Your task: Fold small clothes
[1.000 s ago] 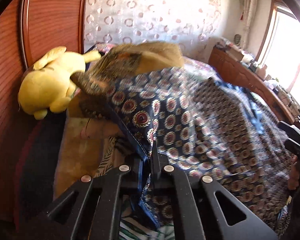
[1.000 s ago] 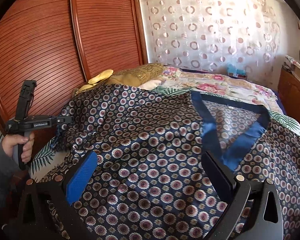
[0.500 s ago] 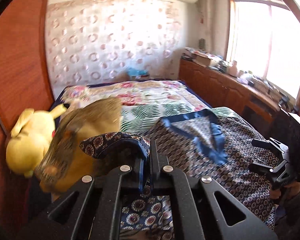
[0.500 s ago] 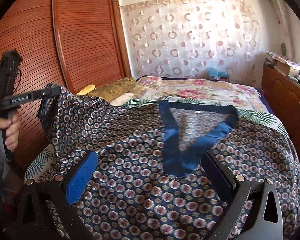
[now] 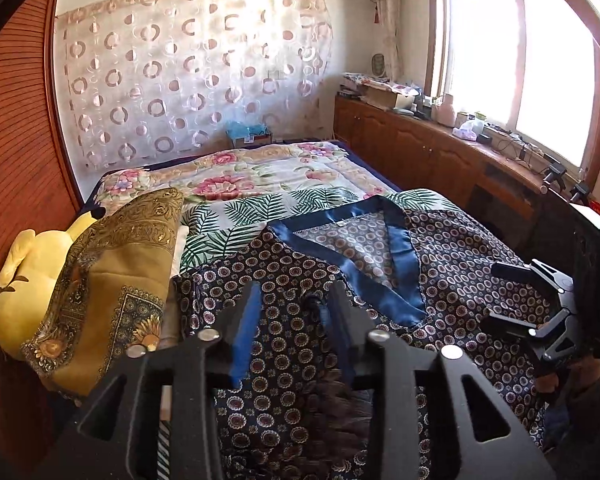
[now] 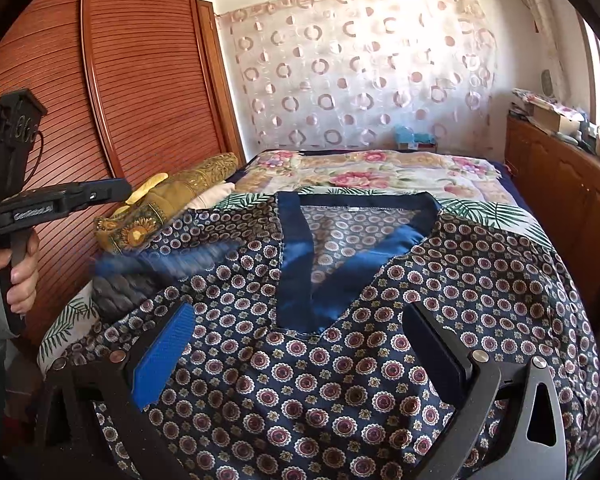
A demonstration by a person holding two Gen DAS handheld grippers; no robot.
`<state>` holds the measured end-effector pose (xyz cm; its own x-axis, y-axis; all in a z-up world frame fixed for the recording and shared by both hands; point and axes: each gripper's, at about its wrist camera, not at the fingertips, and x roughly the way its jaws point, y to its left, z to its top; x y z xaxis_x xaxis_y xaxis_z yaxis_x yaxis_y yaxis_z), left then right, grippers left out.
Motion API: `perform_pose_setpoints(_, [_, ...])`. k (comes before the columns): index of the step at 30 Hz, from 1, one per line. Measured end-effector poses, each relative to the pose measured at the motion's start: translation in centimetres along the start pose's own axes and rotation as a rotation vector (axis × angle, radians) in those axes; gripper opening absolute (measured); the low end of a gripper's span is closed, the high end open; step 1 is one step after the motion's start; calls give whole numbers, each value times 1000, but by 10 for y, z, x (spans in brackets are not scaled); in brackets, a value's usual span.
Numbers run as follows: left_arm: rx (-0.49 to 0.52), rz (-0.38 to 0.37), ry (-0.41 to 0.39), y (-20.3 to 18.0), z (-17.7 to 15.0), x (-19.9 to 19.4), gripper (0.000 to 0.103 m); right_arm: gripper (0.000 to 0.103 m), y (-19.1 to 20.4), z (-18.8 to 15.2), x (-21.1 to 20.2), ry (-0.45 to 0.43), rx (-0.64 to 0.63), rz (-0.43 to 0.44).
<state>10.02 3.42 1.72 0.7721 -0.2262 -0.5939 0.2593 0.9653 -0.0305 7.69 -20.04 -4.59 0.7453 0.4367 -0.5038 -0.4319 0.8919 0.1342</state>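
**Left wrist view: jaws letting go above the patterned top**

Left wrist view: the left gripper (image 5: 292, 300) hangs over the navy patterned top (image 5: 460, 264), which lies spread on the bed (image 5: 260, 184). Its jaws are opening, standing at a narrow gap, with a blurred fold of the top's sleeve (image 5: 320, 312) hanging against the right-hand finger; the 2 pads do not press on it. The top's blue satin V-neck (image 5: 400, 264) lies beyond the fingertips. Left of the top, a gold patterned cloth (image 5: 112, 280) lies draped against a yellow plush toy (image 5: 24, 280). At the top's right edge the right gripper (image 5: 512, 300) is seen from the side.

Right wrist view: the right gripper (image 6: 300, 336) stands wide apart just above the top (image 6: 380, 380), nothing between its blue pad (image 6: 164, 356) and the other finger. The V-neck (image 6: 300, 264) lies straight beyond it. To the top's left, a hand (image 6: 16, 268) holds the left gripper (image 6: 116, 192) raised above a blurred sleeve (image 6: 164, 264).
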Motion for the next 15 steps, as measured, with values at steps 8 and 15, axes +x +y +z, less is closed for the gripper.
perform_pose_setpoints(8, [-46, 29, 4, 22, -24, -8, 73, 103, 9, 10, -2, 11, -30, 6])
perform_pose_setpoints(15, [-101, 74, 28, 50, -44, 4, 76, 103, 6, 10, 14, 35, -46, 3])
